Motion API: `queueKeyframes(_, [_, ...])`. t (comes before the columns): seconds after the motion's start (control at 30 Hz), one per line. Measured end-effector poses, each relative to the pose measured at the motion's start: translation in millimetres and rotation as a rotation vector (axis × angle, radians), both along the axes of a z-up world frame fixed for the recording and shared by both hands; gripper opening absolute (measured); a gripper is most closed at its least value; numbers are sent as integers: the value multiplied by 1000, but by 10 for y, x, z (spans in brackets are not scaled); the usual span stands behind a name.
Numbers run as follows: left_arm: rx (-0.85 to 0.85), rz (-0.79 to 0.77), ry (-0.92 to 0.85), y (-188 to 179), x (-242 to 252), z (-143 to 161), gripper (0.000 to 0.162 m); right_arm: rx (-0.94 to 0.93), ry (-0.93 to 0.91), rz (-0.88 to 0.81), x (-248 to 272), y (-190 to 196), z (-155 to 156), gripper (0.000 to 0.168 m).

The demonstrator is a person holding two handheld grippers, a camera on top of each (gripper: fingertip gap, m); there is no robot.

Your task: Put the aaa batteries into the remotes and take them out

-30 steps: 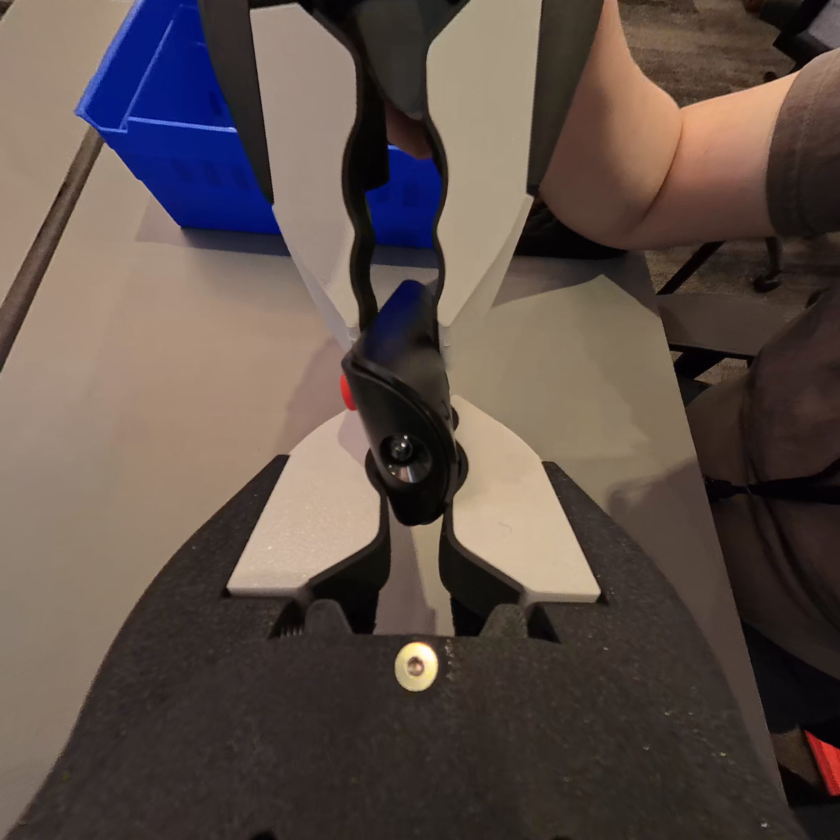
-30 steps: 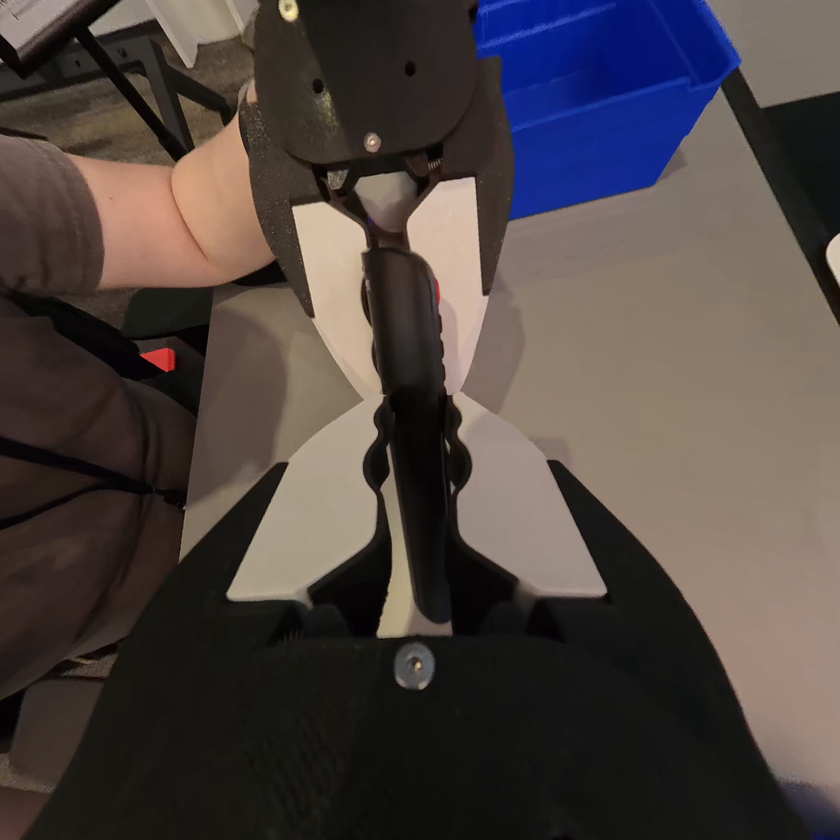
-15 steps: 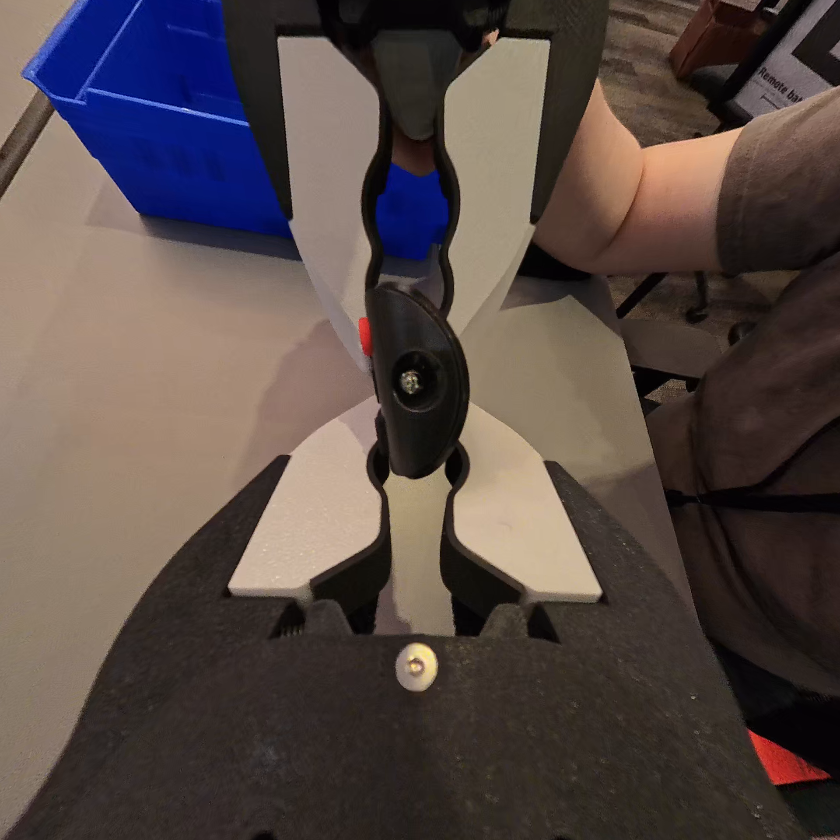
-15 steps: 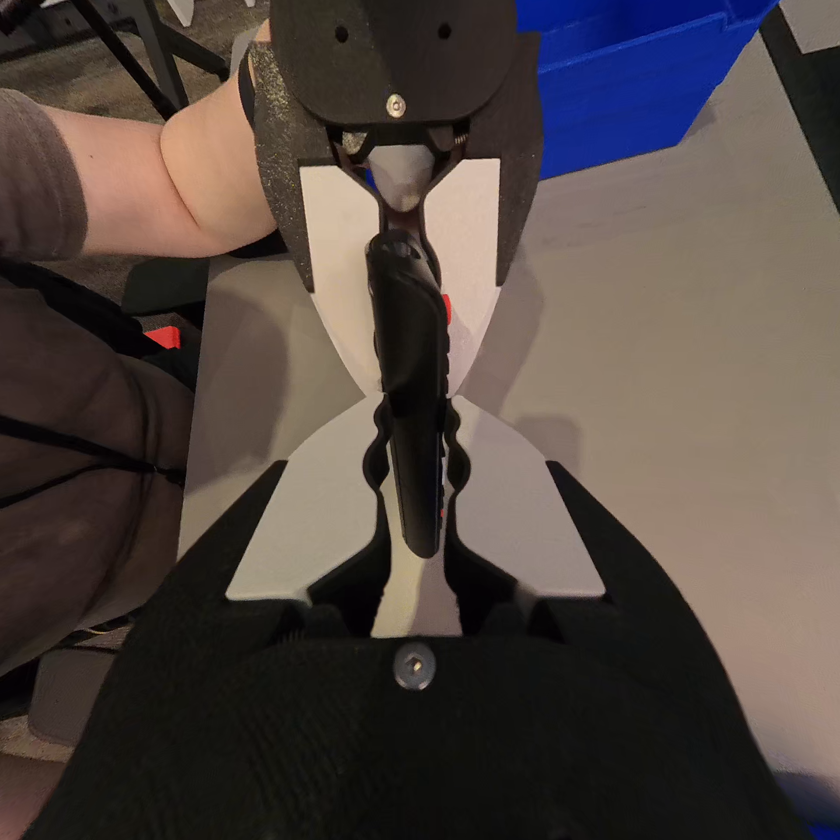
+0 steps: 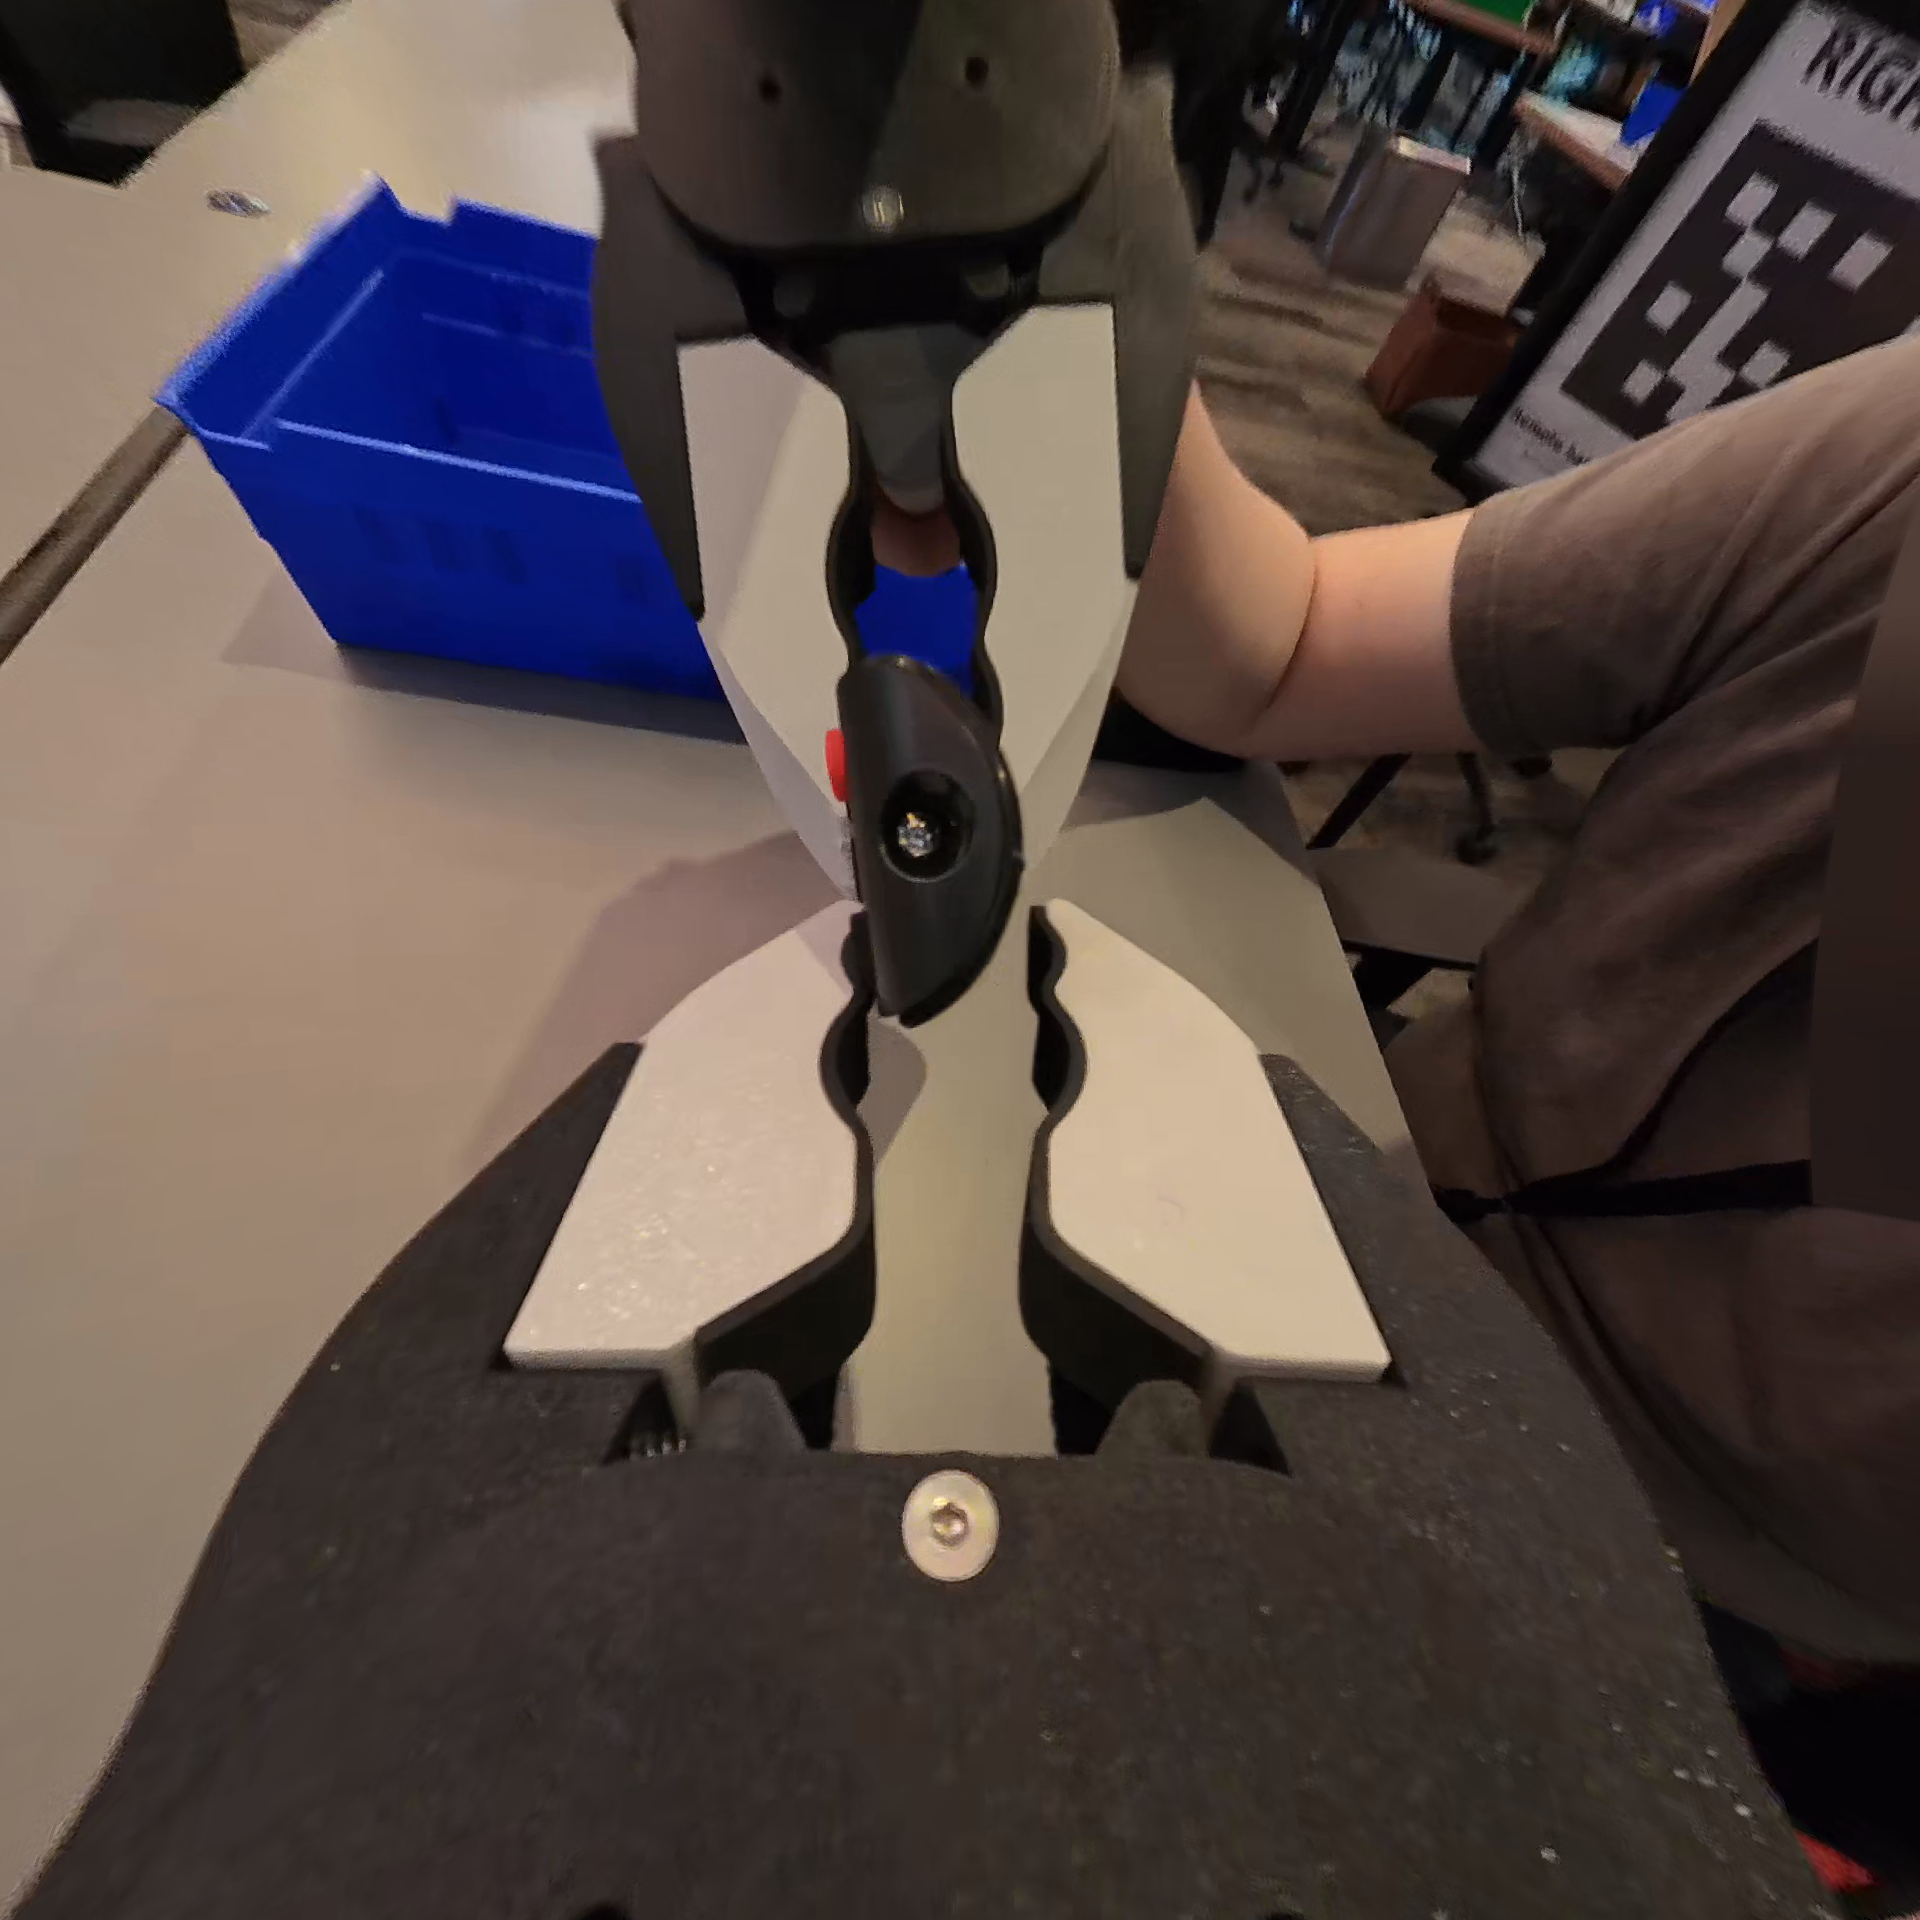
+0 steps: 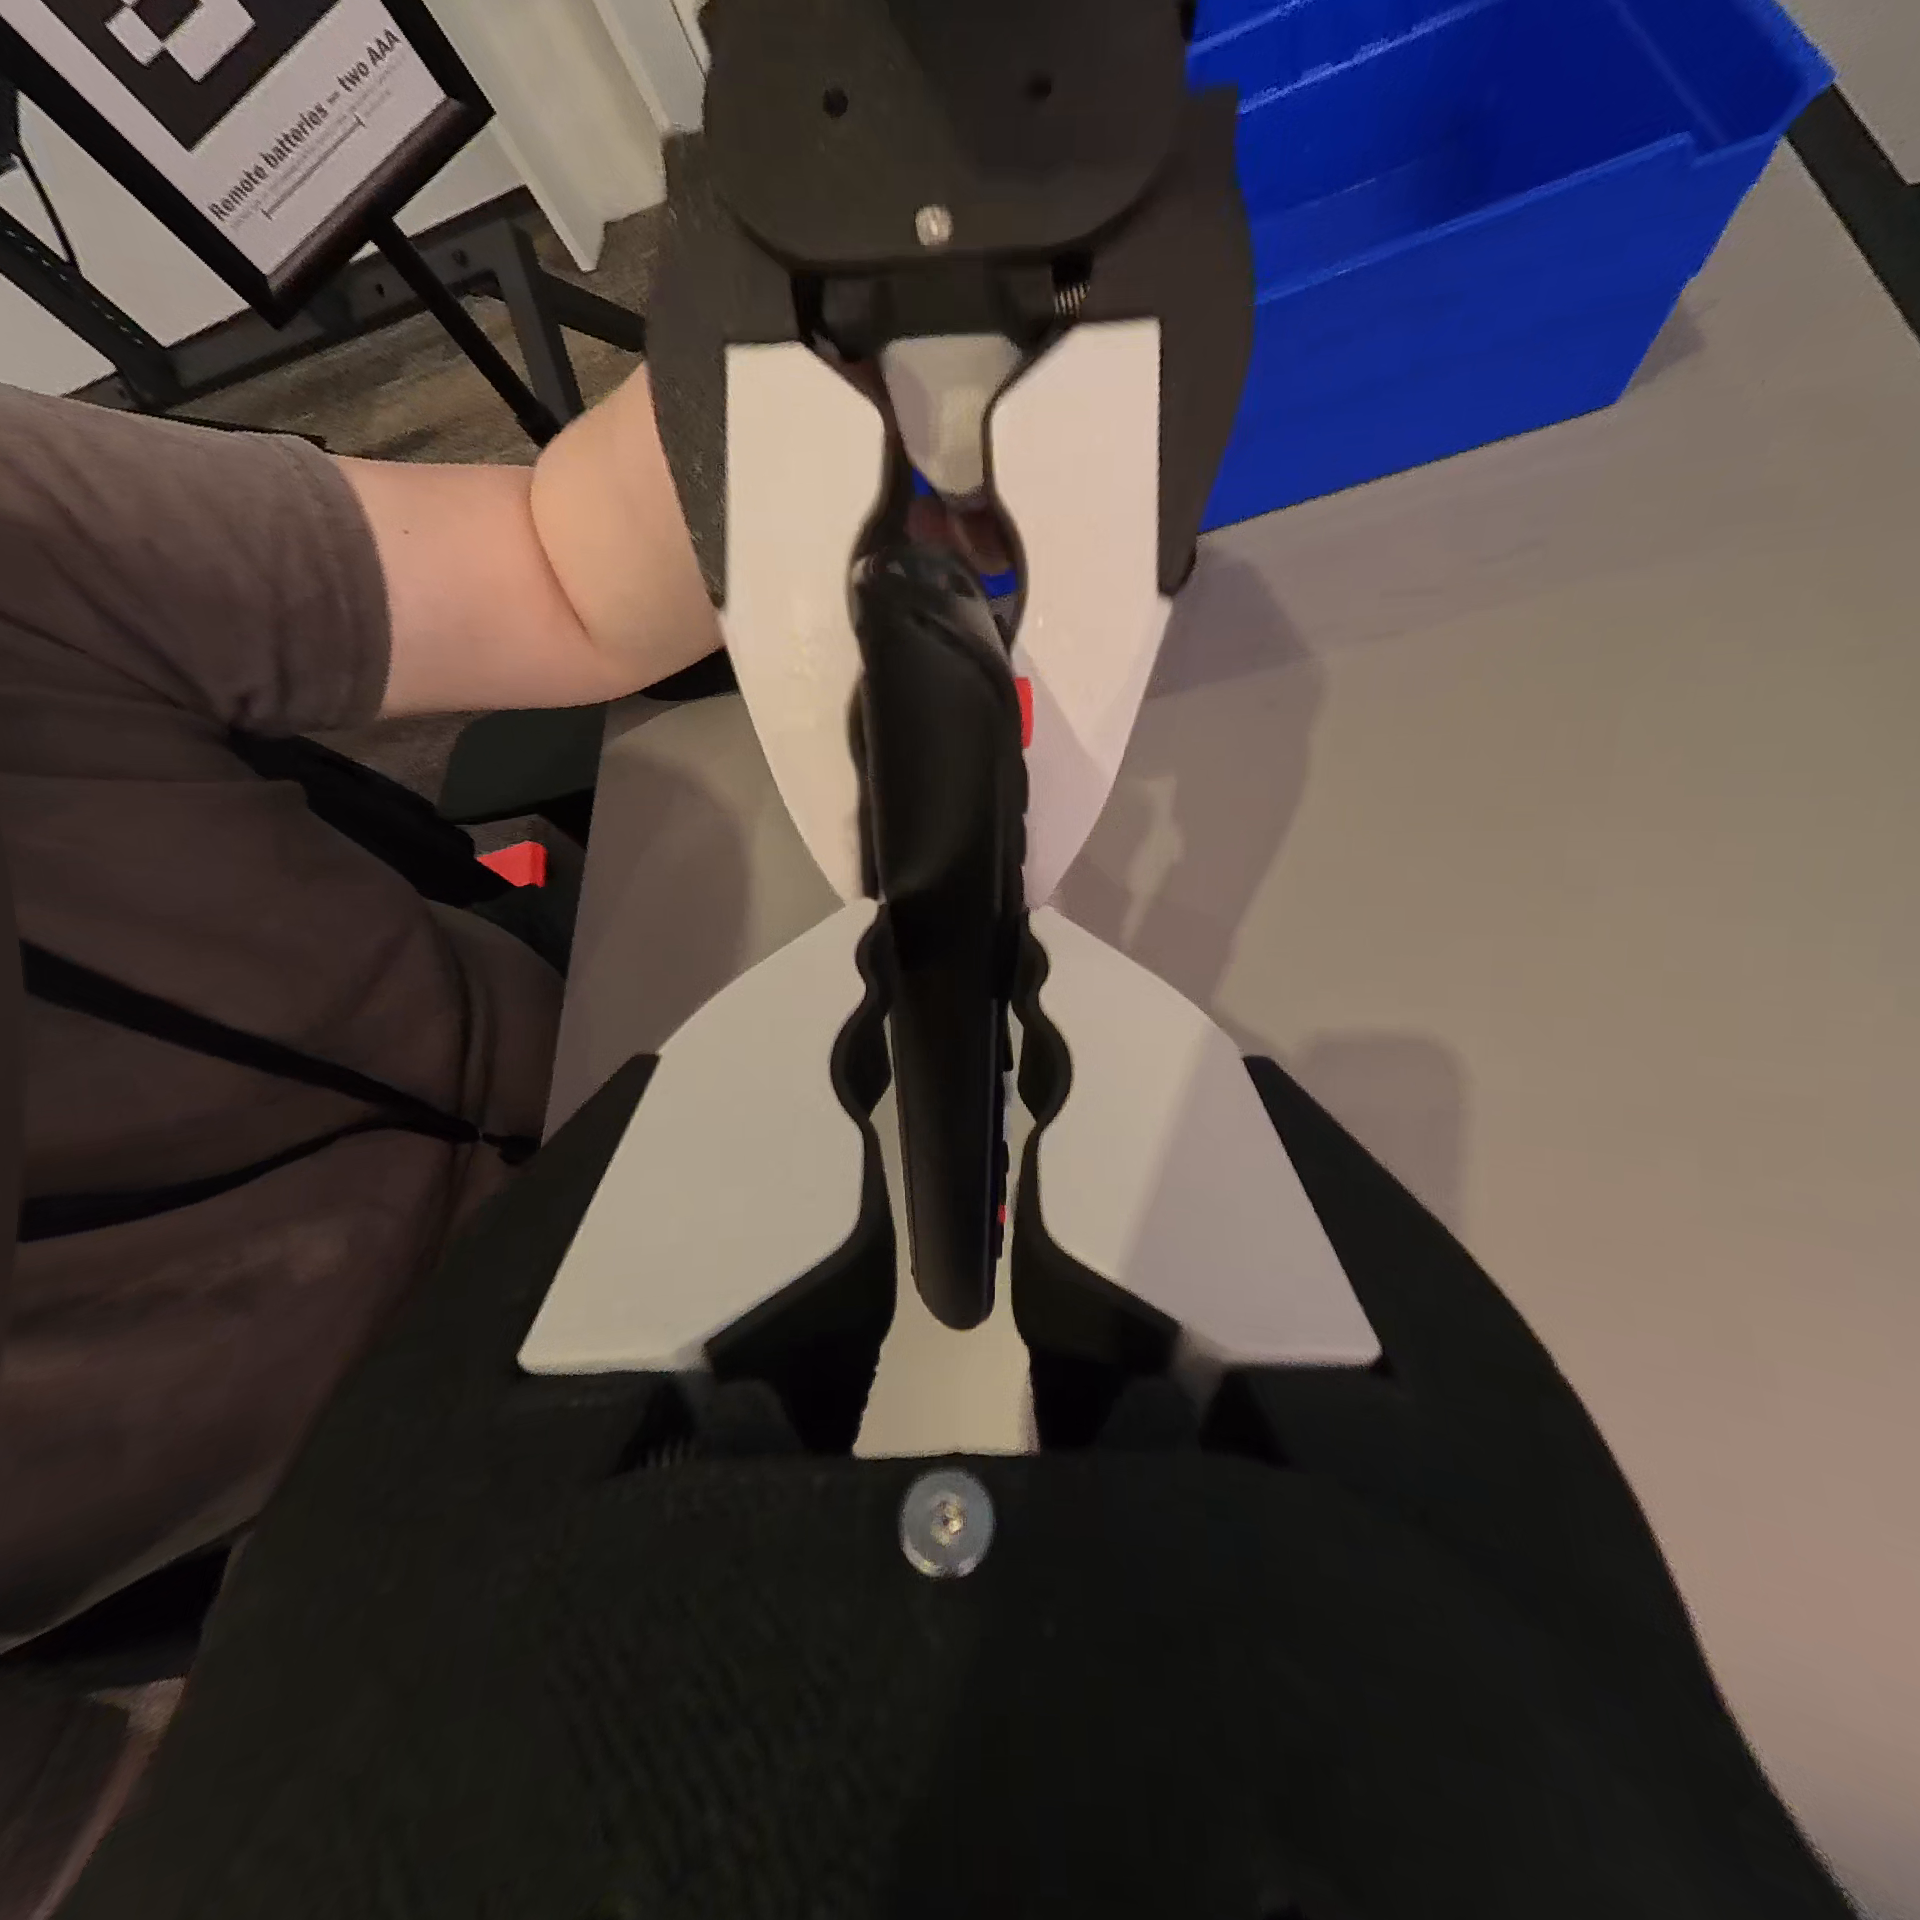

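Remote [image 5: 935,842] hangs above the table [image 5: 312,883], in front of the blue bin [image 5: 436,520], clamped along its length by the right tool [image 6: 951,914]. Left tool [image 5: 945,914] stands narrowly parted around the remote's front end; its left finger looks touching, its right finger shows a gap. Risk: the remote may twist or drop, since only one tool grips it. Versus half a second ago, the left tool has loosened, and the view has tilted up.
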State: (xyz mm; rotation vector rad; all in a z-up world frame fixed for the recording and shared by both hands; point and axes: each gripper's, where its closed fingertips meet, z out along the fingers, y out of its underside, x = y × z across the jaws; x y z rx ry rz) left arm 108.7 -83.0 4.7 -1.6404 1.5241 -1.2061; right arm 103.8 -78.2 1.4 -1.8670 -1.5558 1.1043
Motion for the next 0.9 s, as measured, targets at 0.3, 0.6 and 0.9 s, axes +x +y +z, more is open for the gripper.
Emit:
queueKeyframes(0.3, [-89,100,-288,212,1,377,34,-25,84,-22,-56,87,58,22])
queueKeyframes(0.6, [-73,147,-283,256,50,371,24,-47,109,-57,-92,157,36,25])
queueKeyframes(0.9, [-19,210,-276,344,-52,434,23,29,144,-120,-251,220,44,37])
